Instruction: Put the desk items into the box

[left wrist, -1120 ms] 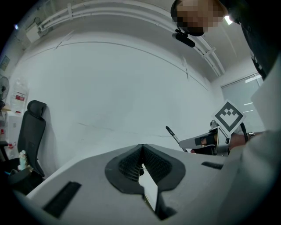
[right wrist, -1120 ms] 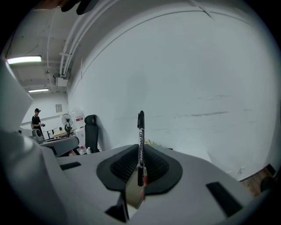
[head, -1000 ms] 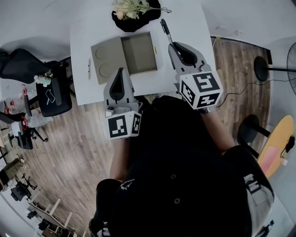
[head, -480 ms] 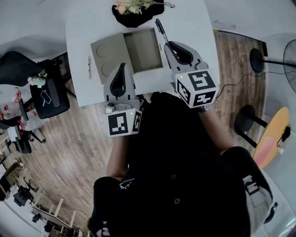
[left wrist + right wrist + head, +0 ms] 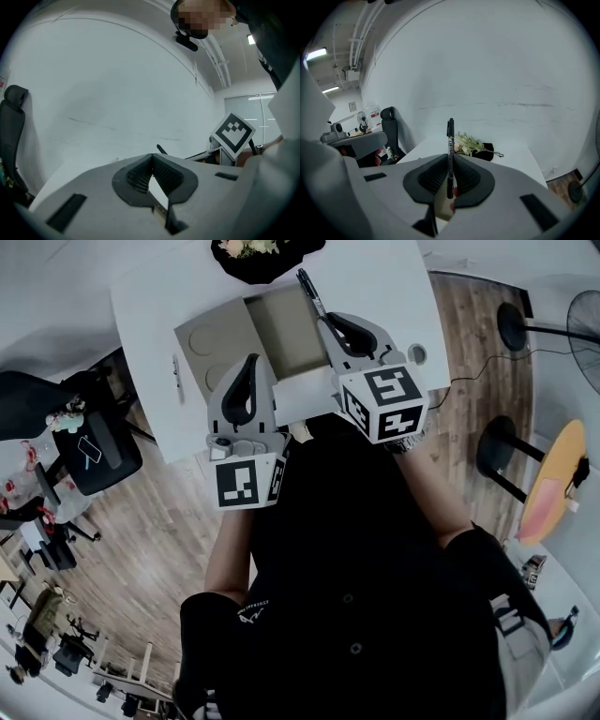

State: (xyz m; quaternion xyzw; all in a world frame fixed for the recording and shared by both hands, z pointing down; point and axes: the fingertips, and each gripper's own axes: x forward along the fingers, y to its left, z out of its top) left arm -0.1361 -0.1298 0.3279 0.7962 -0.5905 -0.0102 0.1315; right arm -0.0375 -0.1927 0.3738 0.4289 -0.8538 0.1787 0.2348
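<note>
Black "TWIN MARKER" pen (image 5: 450,136) is clamped by right gripper (image 5: 450,158) fingers (image 5: 432,177); left gripper (image 5: 151,157) fingers (image 5: 138,176) meet, empty.

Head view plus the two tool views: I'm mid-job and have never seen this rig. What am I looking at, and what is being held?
No robot: a person holds a two-jaw tool in each hand. The head view looks steeply down from the person's head; each other view rides on one tool, looking along its jaws. On the white table lie an open box and a bunch of flowers. The right tool is clamped on a black pen. The left tool is shut, with nothing in it.
</note>
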